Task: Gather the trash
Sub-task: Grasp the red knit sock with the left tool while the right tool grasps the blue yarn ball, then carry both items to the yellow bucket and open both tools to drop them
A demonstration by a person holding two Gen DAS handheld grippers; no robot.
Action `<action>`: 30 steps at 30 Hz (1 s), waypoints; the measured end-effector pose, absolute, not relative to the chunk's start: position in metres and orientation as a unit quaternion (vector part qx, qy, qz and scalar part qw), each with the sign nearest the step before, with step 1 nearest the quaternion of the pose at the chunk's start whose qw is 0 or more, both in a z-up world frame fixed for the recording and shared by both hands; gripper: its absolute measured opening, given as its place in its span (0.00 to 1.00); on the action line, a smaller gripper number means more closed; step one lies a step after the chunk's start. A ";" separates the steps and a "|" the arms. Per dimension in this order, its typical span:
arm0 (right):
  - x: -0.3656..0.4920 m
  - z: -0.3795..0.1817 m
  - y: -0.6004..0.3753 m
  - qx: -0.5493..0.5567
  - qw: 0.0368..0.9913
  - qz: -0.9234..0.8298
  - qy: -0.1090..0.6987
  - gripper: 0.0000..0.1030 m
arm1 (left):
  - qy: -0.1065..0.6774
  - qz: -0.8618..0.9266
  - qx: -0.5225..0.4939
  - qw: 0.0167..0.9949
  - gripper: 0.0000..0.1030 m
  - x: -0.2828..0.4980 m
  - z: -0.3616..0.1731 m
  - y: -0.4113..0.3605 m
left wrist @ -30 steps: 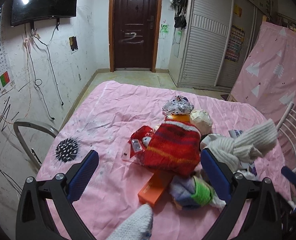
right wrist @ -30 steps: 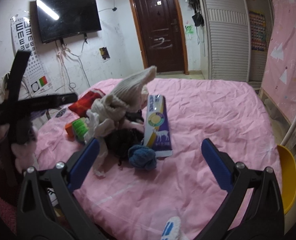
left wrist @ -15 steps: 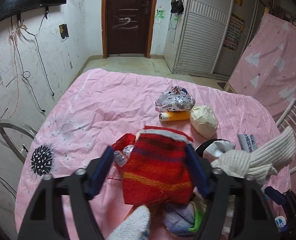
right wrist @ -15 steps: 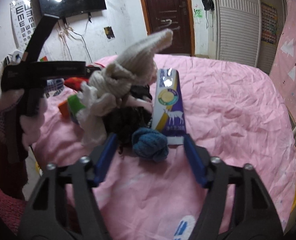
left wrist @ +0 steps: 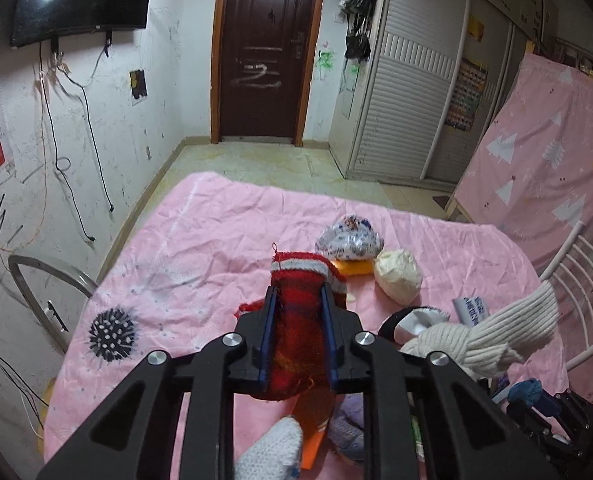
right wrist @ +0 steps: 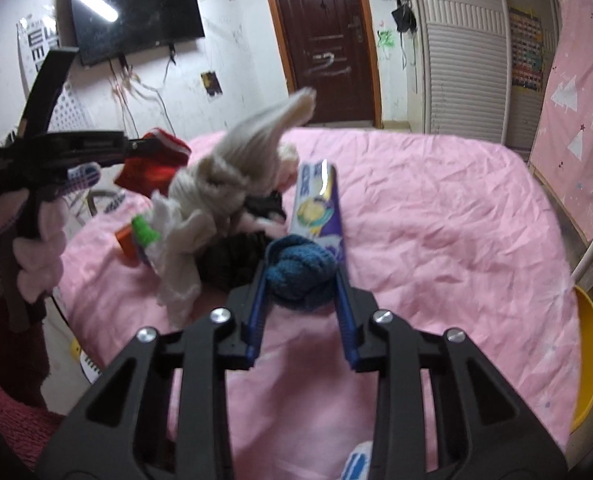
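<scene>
My left gripper (left wrist: 296, 300) is shut on a red striped knitted sock (left wrist: 296, 332) and holds it up above the pink bed (left wrist: 200, 240). My right gripper (right wrist: 300, 276) is shut on a blue knitted ball (right wrist: 298, 276) at the edge of a clutter pile. The pile holds a cream knitted sock (right wrist: 240, 160), a purple and yellow box (right wrist: 318, 208), a black cloth (right wrist: 232, 256), an orange box (right wrist: 126, 242) and a green item (right wrist: 144, 232). Further on the bed lie a crumpled silver wrapper (left wrist: 350, 238), an orange tube (left wrist: 354, 268) and a cream ball (left wrist: 398, 276).
A black spiky ball (left wrist: 112, 332) lies at the bed's left edge. A metal chair frame (left wrist: 44, 280) stands left of the bed and a white rail (left wrist: 588, 280) on the right. A yellow bin (right wrist: 586, 356) sits by the bed's right side.
Both grippers have closed: the left on the red sock, lifting it, and the right on the blue ball after moving in toward the pile.
</scene>
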State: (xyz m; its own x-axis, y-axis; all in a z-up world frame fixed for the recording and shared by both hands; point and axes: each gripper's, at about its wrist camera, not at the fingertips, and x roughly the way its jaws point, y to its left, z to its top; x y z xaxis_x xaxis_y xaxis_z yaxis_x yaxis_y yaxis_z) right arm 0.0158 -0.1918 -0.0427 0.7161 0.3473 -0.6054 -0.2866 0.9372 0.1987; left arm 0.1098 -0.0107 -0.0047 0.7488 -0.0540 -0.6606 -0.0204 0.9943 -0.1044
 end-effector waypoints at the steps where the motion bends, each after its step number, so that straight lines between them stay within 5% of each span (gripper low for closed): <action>1: 0.017 -0.042 -0.195 0.048 0.927 0.169 0.332 0.29 | 0.348 -0.007 -0.050 0.936 0.09 0.108 0.000 -0.012; 18: 0.011 -0.021 -0.318 0.119 0.953 0.060 0.271 0.29 | 0.262 -0.082 0.005 0.961 0.07 0.078 0.069 -0.116; 30: -0.003 -0.030 -0.401 0.142 0.953 -0.030 0.264 0.29 | 0.269 -0.211 0.026 0.940 0.07 0.075 0.072 -0.229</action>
State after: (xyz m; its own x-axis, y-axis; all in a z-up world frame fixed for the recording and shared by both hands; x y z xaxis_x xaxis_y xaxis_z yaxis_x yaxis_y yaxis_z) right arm -0.0026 -0.4005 -0.0299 0.8584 0.0185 -0.5127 0.1319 0.9578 0.2554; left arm 0.0750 -0.2294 0.0718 0.7667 -0.3820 -0.5160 0.4102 0.9097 -0.0639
